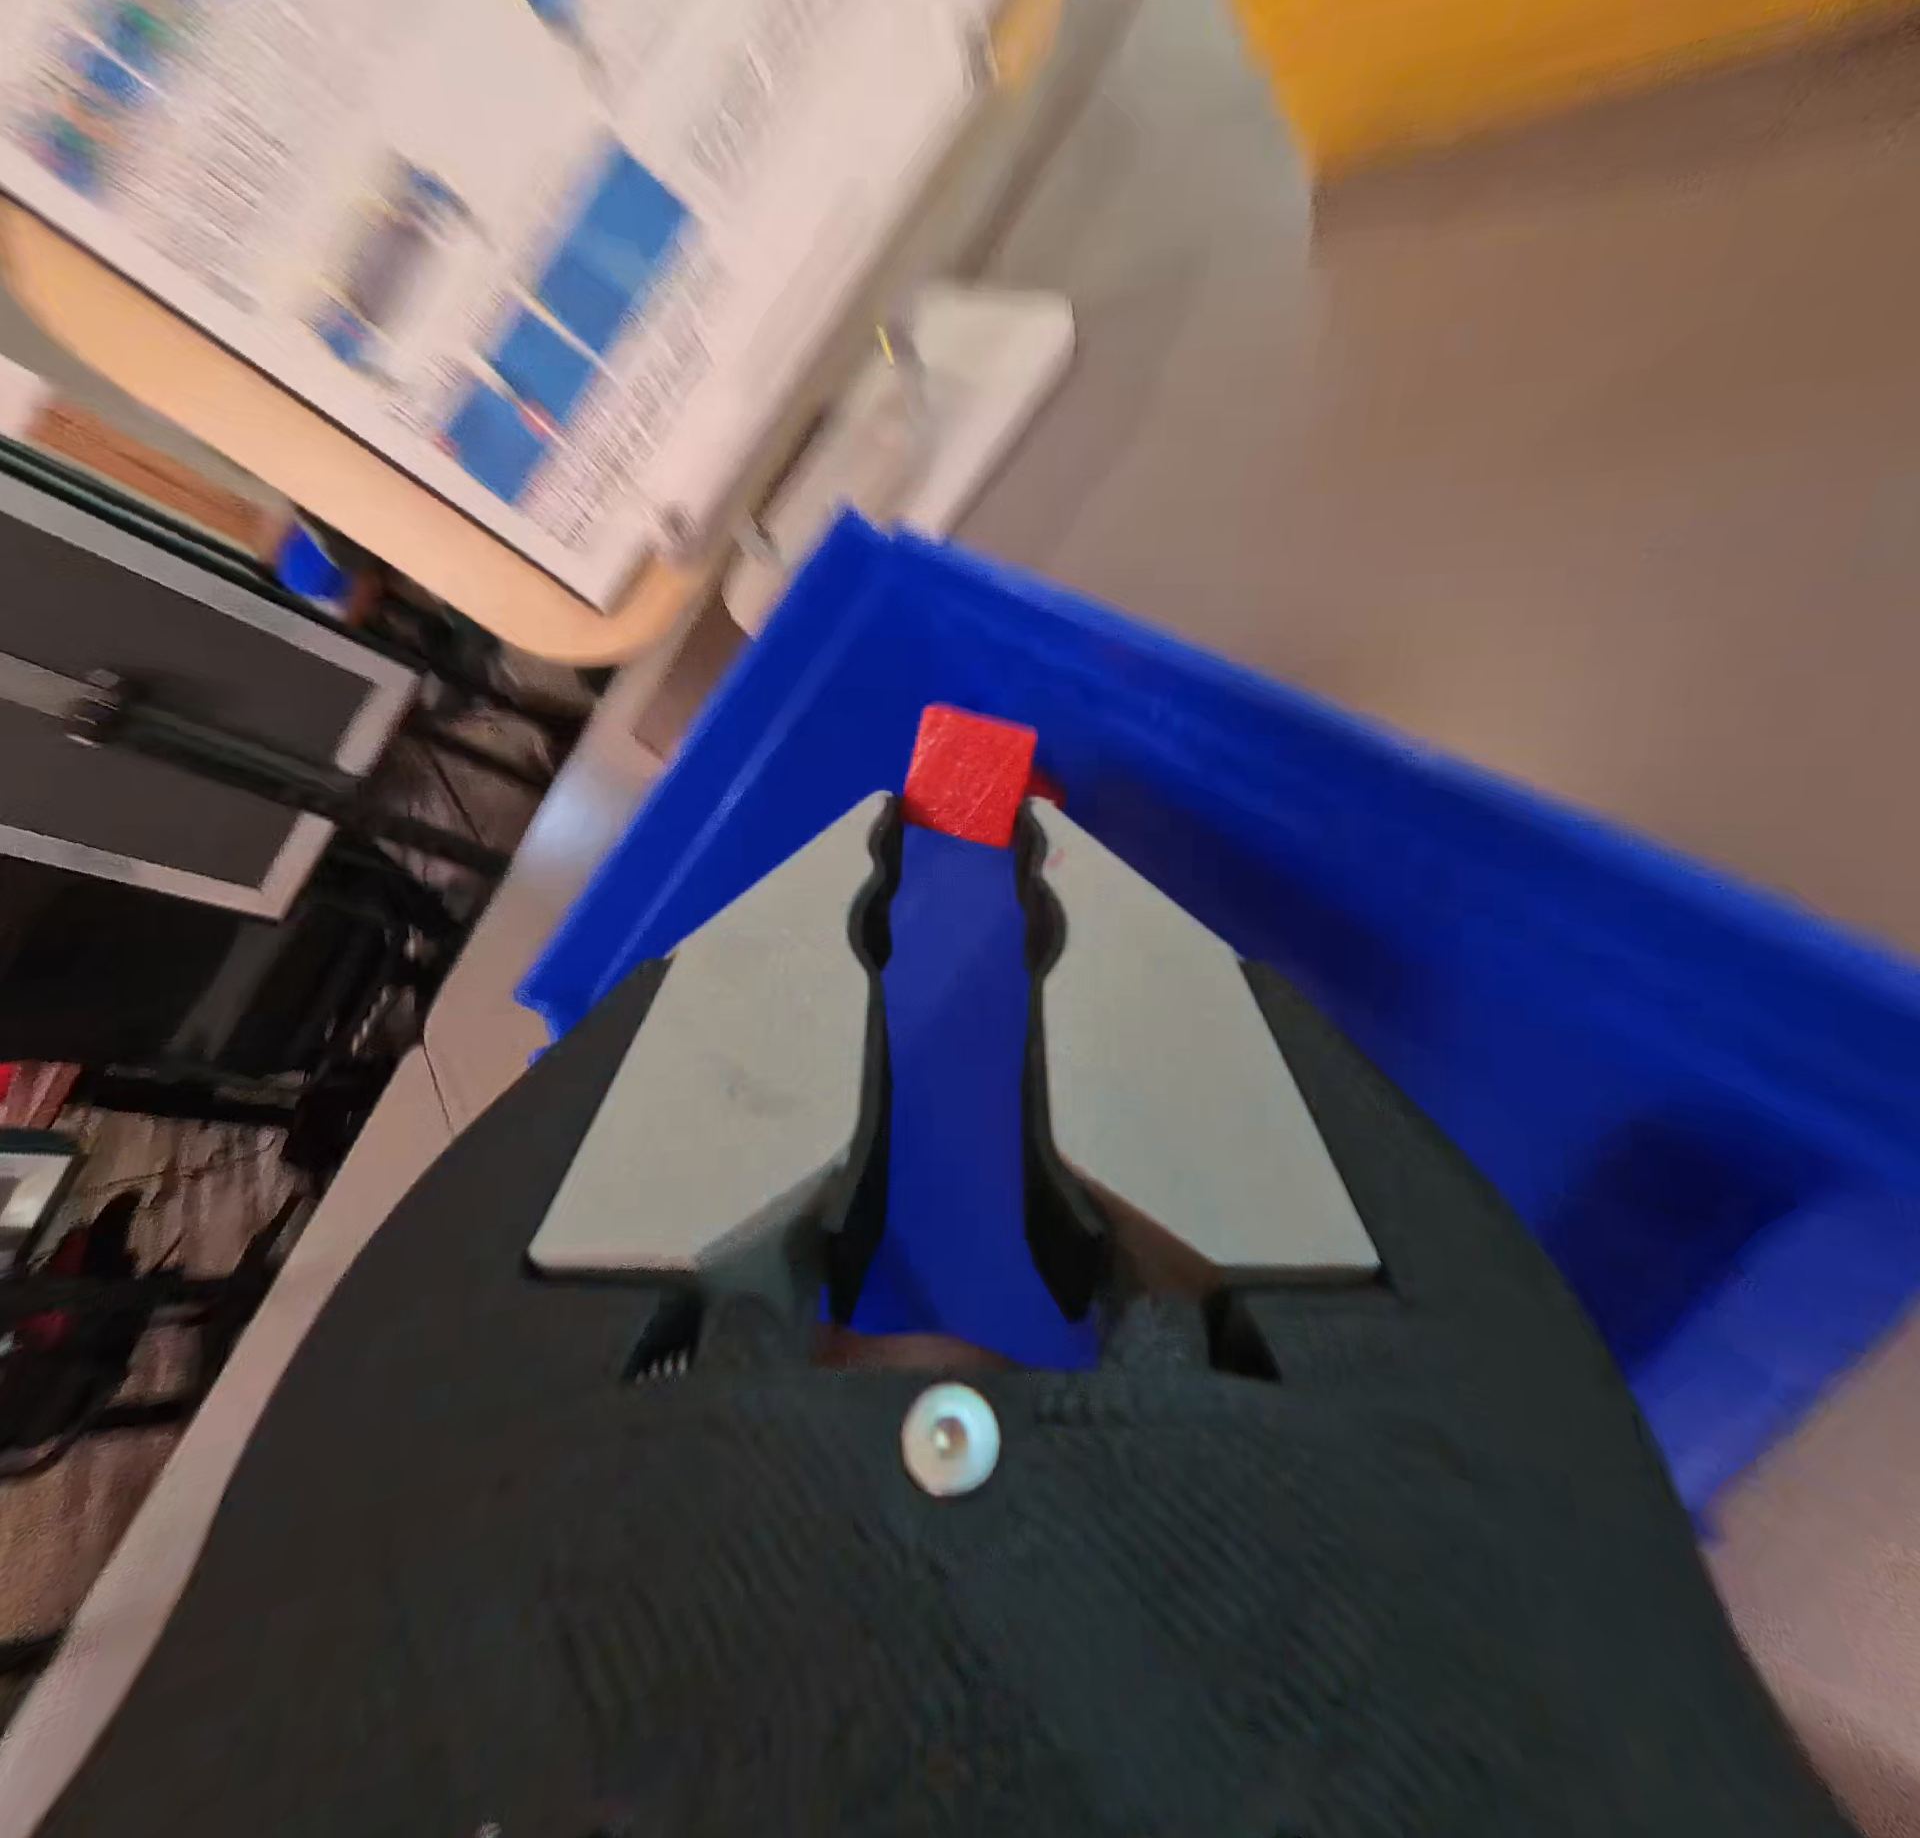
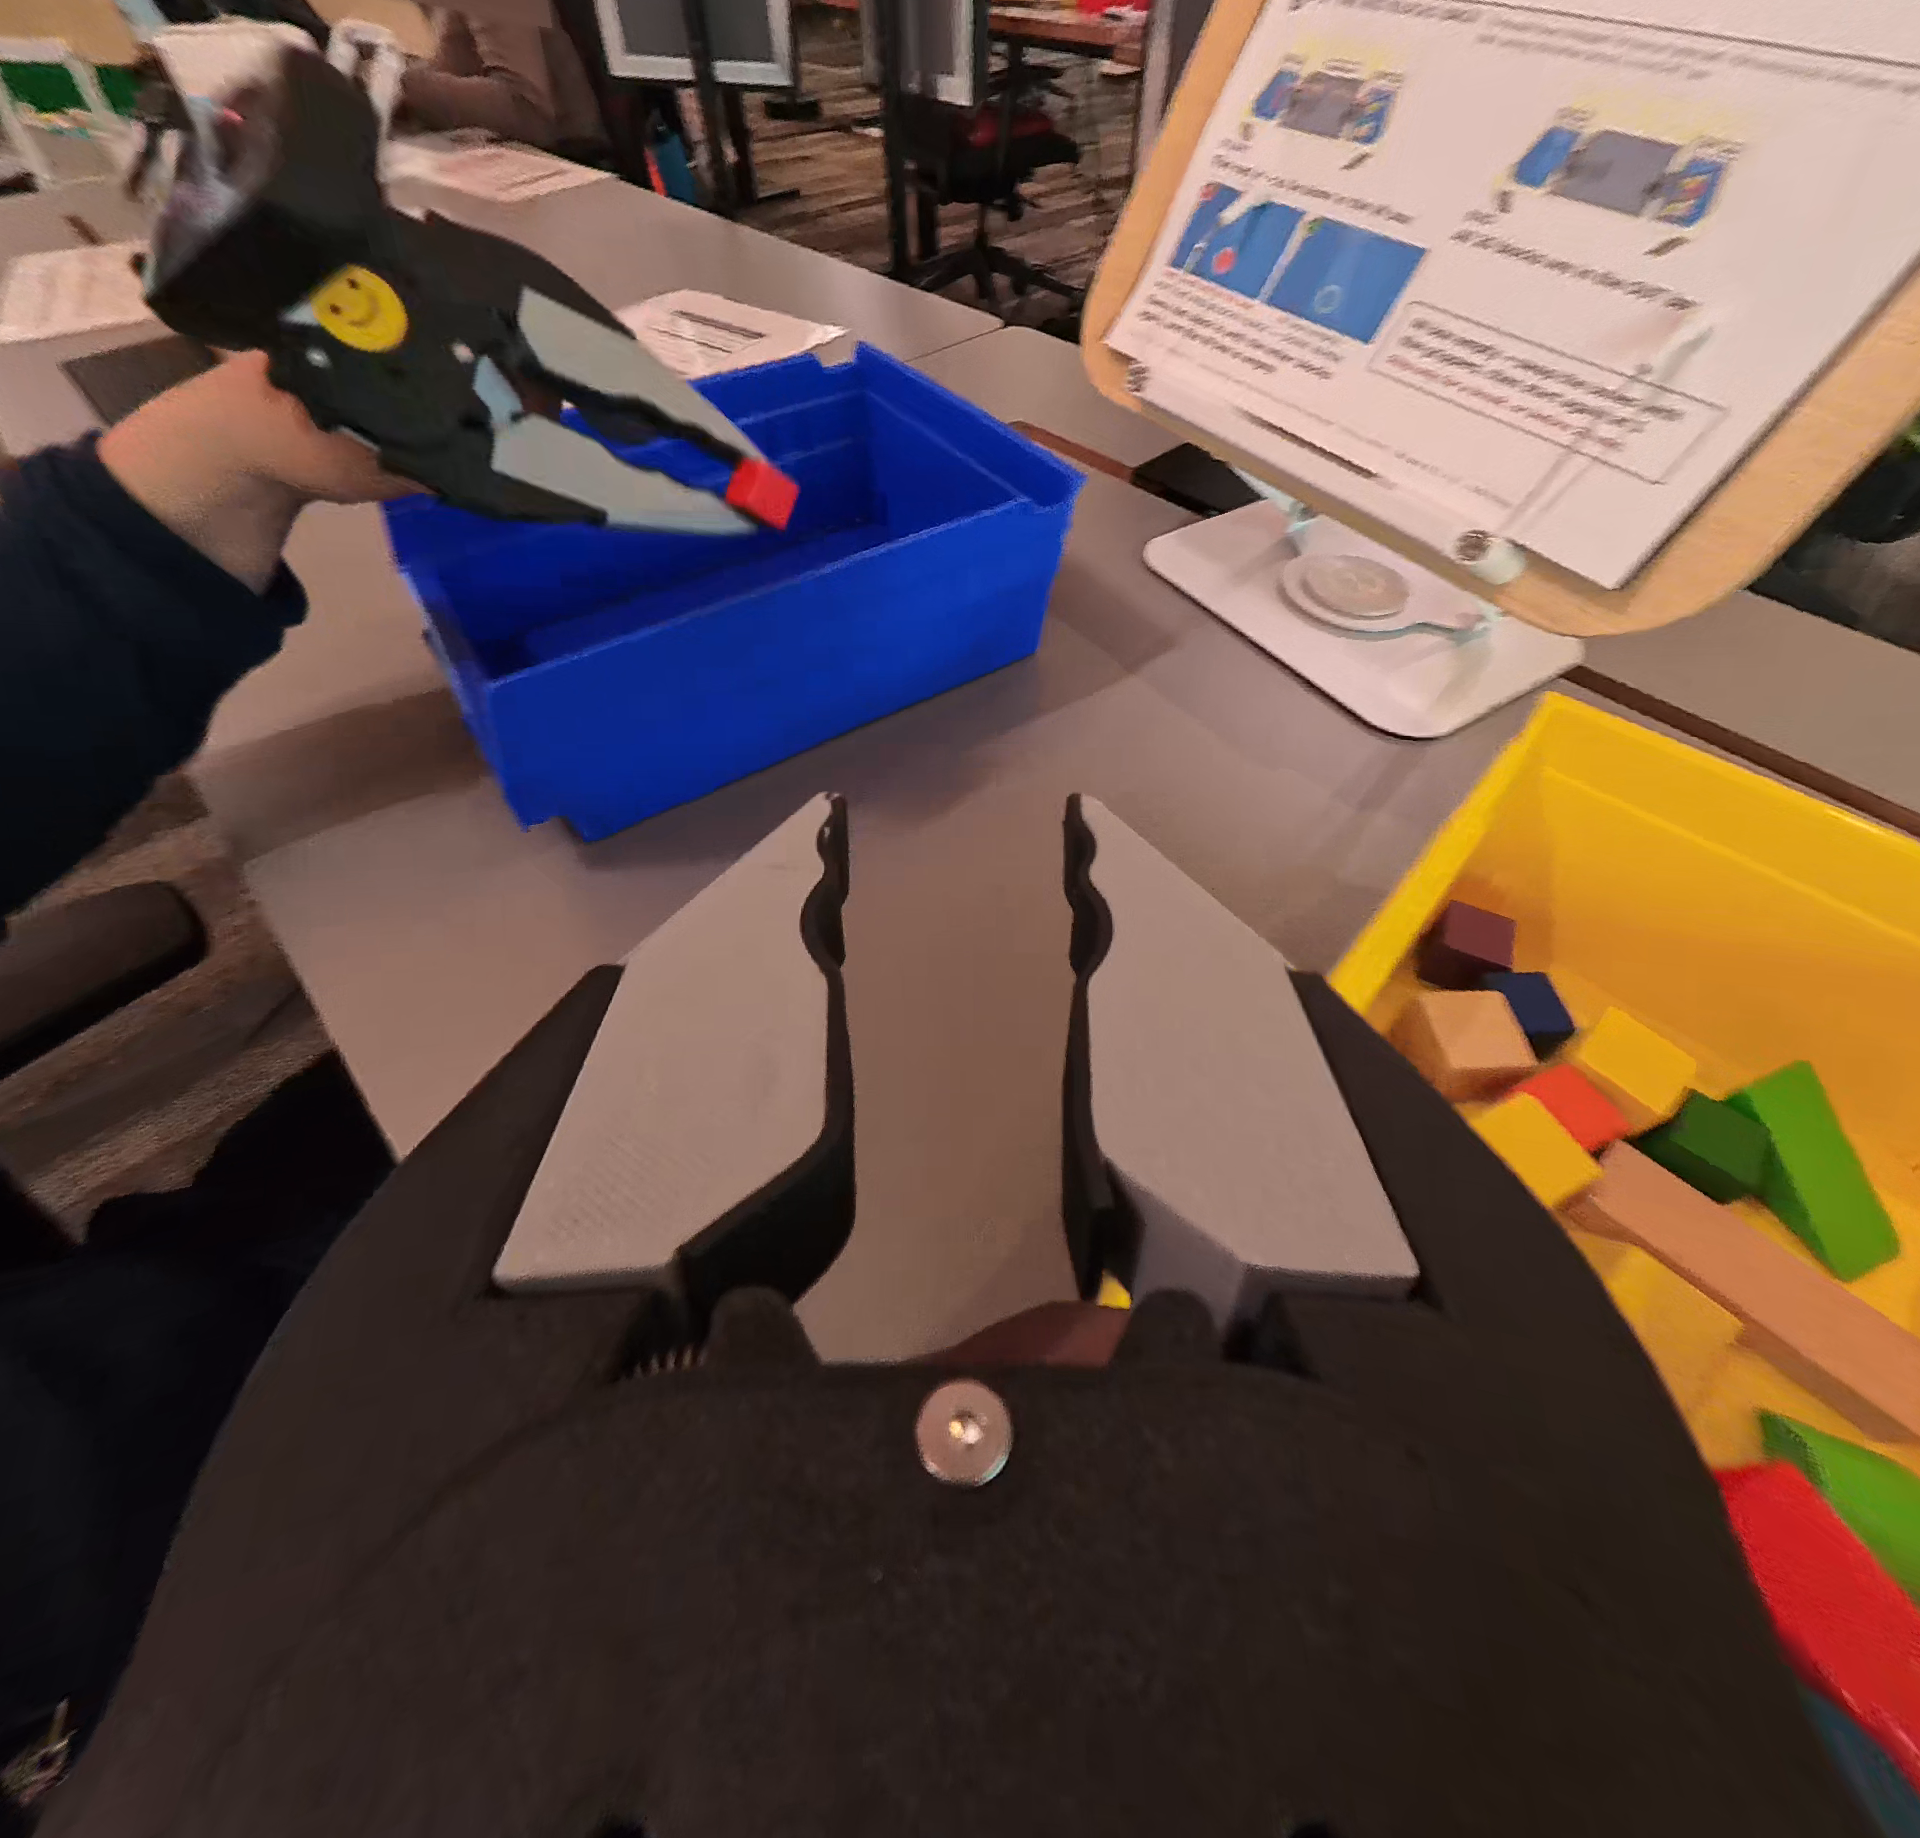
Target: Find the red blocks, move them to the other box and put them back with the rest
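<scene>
My left gripper [image 1: 961, 806] is shut on a small red cube [image 1: 968, 772] at its fingertips and holds it above the inside of the blue box [image 1: 1455, 905]. The right wrist view shows the same: the left gripper [image 2: 753, 500] with the red cube [image 2: 764, 496] over the blue box [image 2: 748, 666]. My right gripper [image 2: 956, 812] is open and empty above the grey table, between the blue box and the yellow box [image 2: 1662, 853]. The yellow box holds several coloured blocks, among them a red block [image 2: 1808, 1580] at its near edge and an orange-red one [image 2: 1574, 1102].
An instruction sheet on a wooden board [image 2: 1538, 261] stands on a white stand [image 2: 1361, 635] behind the boxes. A person's hand and dark sleeve [image 2: 156, 562] hold the left gripper. The table's left edge [image 2: 312, 957] drops to the floor.
</scene>
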{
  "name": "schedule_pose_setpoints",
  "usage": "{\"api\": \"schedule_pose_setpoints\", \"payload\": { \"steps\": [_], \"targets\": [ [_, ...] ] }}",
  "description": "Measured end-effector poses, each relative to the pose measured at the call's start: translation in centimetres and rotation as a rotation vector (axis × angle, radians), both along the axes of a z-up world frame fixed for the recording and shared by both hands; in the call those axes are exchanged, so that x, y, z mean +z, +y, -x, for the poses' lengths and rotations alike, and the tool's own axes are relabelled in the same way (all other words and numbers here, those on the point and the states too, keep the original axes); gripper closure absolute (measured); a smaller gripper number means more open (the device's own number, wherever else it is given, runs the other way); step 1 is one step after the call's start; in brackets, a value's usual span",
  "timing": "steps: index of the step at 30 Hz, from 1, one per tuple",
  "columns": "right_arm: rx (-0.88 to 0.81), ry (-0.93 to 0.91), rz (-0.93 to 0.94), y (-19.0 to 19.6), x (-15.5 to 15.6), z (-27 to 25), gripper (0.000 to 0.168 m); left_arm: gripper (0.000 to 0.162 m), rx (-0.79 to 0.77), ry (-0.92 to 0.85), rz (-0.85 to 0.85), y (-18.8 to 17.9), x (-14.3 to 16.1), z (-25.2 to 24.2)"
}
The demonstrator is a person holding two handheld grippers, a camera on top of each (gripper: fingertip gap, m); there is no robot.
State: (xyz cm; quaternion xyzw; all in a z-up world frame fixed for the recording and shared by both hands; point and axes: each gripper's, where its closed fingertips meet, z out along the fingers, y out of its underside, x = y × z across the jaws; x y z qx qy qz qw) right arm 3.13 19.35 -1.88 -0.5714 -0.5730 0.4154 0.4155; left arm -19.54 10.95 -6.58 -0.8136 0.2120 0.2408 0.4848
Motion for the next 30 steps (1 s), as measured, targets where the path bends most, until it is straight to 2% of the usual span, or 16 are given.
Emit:
{"api": "schedule_pose_setpoints", "payload": {
  "steps": [3,5,8,12,14,18,20,22,24,28,29,30],
  "targets": [
    [0.129,0.031,0.073,-3.7,0.5,1.1,0.126,0.142,-0.108,-0.018,-0.265,-2.7,4.5,-6.2],
    [0.229,0.041,0.128,-6.7,0.7,1.7,0.123,0.142,-0.159,0.106,-0.358,-3.9,6.0,-10.1],
    [0.329,0.048,0.162,-10.3,0.9,2.2,0.119,0.142,-0.23,0.32,-0.375,-4.5,7.2,-15.3],
    [0.383,0.07,0.187,-12.6,1.6,2.0,0.117,0.142,-0.347,0.365,-0.419,-5.0,7.7,-21.0],
    [0.409,0.082,0.203,-13.1,2.0,1.7,0.119,0.143,-0.305,0.455,-0.438,-4.8,8.1,-21.1],
    [0.437,0.078,0.21,-13.4,1.9,1.4,0.133,0.143,-0.27,0.465,-0.415,-4.5,7.6,-20.9],
    [0.466,0.088,0.237,-13.8,2.1,1.5,0.124,0.143,-0.27,0.455,-0.4,-4.4,7.3,-20.8],
    [0.478,0.098,0.274,-14.0,2.3,1.6,0.124,0.143,-0.299,0.465,-0.398,-4.4,7.0,-21.2],
    [0.479,0.084,0.276,-14.0,1.9,1.8,0.144,0.143,-0.276,0.479,-0.379,-4.2,6.6,-21.0],
    [0.433,0.08,0.222,-13.0,1.7,2.1,0.15,0.144,-0.272,0.431,-0.343,-3.9,5.8,-20.7],
    [0.425,0.077,0.212,-12.7,1.7,2.0,0.15,0.157,-0.278,0.416,-0.338,-4.0,5.6,-20.7],
    [0.399,0.08,0.197,-12.0,1.9,1.9,0.15,0.162,-0.281,0.412,-0.347,-4.1,5.8,-20.6]
  ]
}}
